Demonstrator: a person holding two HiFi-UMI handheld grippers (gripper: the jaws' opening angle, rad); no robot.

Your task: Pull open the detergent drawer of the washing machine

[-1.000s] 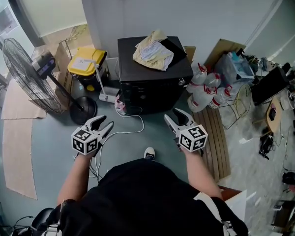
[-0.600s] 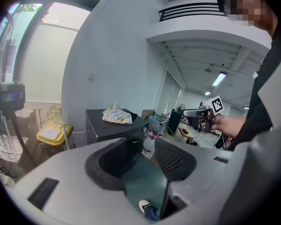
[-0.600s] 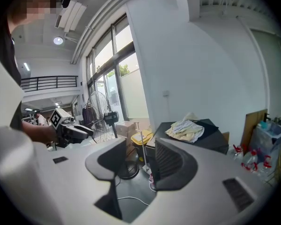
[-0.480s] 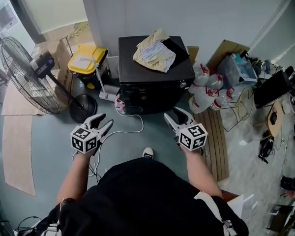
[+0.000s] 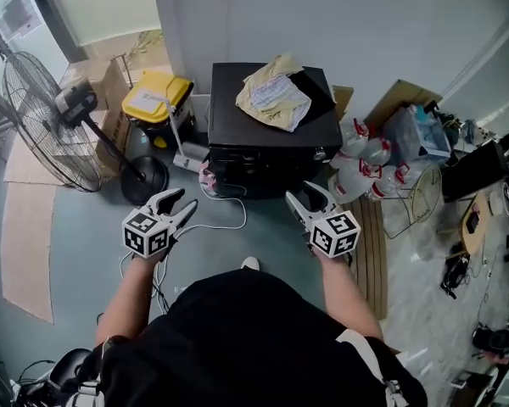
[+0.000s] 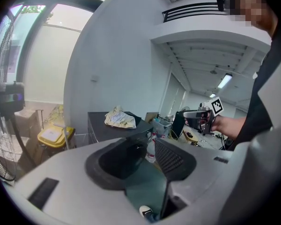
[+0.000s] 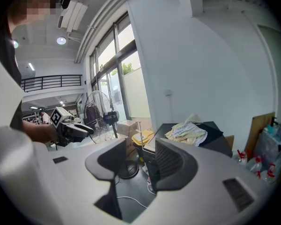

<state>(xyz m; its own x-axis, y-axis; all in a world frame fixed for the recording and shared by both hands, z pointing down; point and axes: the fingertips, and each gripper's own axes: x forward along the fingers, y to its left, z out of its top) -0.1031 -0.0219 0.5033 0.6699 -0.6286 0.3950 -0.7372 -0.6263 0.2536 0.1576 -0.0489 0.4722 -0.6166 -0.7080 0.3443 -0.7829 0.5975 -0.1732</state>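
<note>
At the upper left of the head view stands a floor fan [image 5: 42, 113], with a yellow-lidded bin [image 5: 157, 98] just to its right. Lower, left of centre, my left gripper [image 5: 183, 206] hangs over the floor, jaws moderately apart with nothing between them. At top centre sits the black washing machine [image 5: 271, 130], a crumpled cloth [image 5: 274, 93] on its lid. I cannot make out the detergent drawer on its dark front. Neither gripper touches the machine, so I judge the pull not yet begun. Right of centre, my right gripper [image 5: 304, 195] is likewise parted and empty, near the machine's front.
</note>
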